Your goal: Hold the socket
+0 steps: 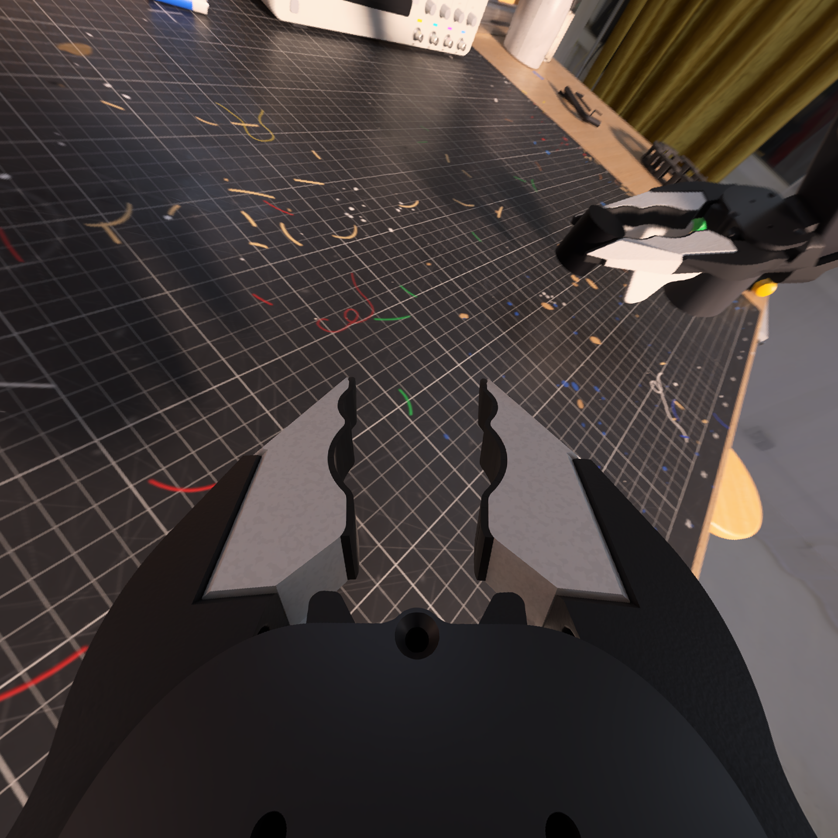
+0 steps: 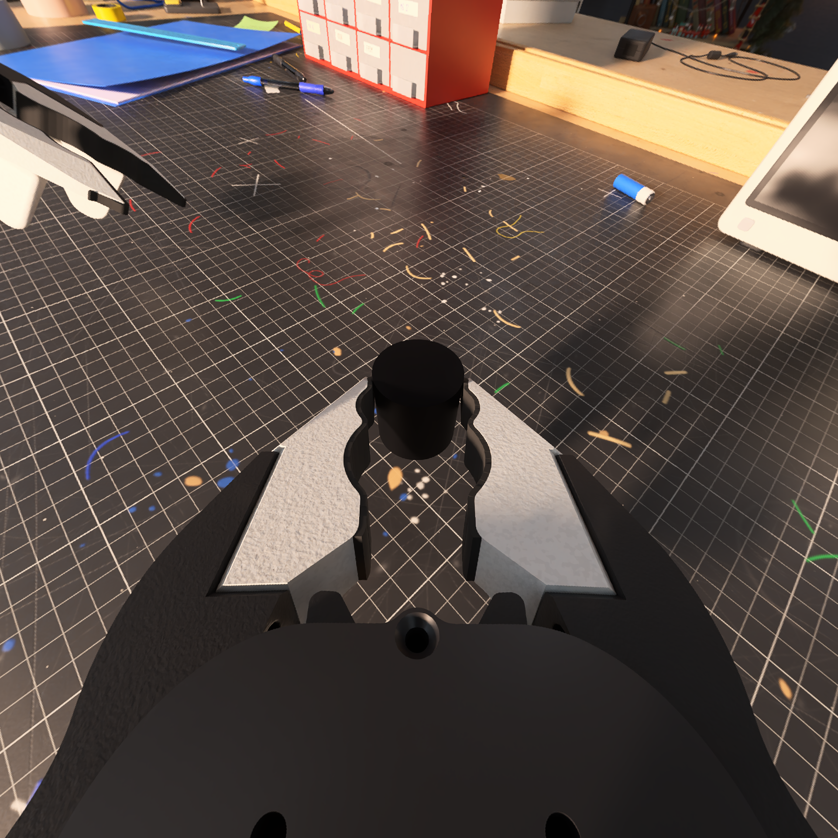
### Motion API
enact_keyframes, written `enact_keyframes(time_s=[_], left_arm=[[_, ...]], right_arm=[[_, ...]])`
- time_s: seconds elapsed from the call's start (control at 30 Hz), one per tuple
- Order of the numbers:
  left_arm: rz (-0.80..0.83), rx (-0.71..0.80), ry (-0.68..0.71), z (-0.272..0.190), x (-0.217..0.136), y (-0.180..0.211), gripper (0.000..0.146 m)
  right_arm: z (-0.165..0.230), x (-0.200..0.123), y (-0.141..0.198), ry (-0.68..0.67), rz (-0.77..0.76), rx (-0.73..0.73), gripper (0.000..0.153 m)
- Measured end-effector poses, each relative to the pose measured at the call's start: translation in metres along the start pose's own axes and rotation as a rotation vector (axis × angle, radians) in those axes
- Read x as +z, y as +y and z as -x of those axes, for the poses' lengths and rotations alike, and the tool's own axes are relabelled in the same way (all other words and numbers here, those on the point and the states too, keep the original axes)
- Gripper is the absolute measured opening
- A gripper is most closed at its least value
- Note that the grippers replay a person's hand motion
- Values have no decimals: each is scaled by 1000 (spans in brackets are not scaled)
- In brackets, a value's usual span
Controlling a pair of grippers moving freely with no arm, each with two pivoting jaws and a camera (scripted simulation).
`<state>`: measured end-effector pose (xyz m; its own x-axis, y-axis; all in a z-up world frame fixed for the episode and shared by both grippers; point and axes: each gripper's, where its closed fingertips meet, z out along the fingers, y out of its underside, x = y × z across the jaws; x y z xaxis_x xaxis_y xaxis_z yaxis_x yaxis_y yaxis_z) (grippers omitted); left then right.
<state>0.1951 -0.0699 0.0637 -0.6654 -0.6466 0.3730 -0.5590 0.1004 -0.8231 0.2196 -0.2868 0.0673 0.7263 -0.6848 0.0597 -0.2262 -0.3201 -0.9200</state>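
The socket (image 2: 417, 399) is a short black cylinder, held upright above the mat. My right gripper (image 2: 417, 390) is shut on it, fingertips pressing its two sides. In the left wrist view the right gripper (image 1: 594, 240) hovers at the right over the mat's edge with the socket (image 1: 585, 245) at its tips. My left gripper (image 1: 417, 385) is open and empty, above the black grid cutting mat (image 1: 226, 317). It also shows at the top left of the right wrist view (image 2: 145, 199), apart from the socket.
A red drawer cabinet (image 2: 385, 45), a blue folder (image 2: 136, 54) and pens (image 2: 290, 86) lie at the back. A small blue cylinder (image 2: 632, 188) lies near a white device (image 2: 793, 204). A white instrument (image 1: 385, 18) stands far off. A wooden stool (image 1: 734, 503) stands beyond the table edge.
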Motion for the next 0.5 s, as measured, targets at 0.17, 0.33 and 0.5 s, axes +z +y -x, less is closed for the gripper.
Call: enact_keyframes(time_s=[0.17,0.33,0.5], left_arm=[[-15,6,-139,27,-18,-14,54],[50,-182,-503,135,-97,-66,48],[264,-417,-678,255,-112,-94,52]], right_arm=[[-2,-1,0,1,-7,18,38],[-9,-1,2,35,-4,15,38],[-9,3,2,21,7,28,38]])
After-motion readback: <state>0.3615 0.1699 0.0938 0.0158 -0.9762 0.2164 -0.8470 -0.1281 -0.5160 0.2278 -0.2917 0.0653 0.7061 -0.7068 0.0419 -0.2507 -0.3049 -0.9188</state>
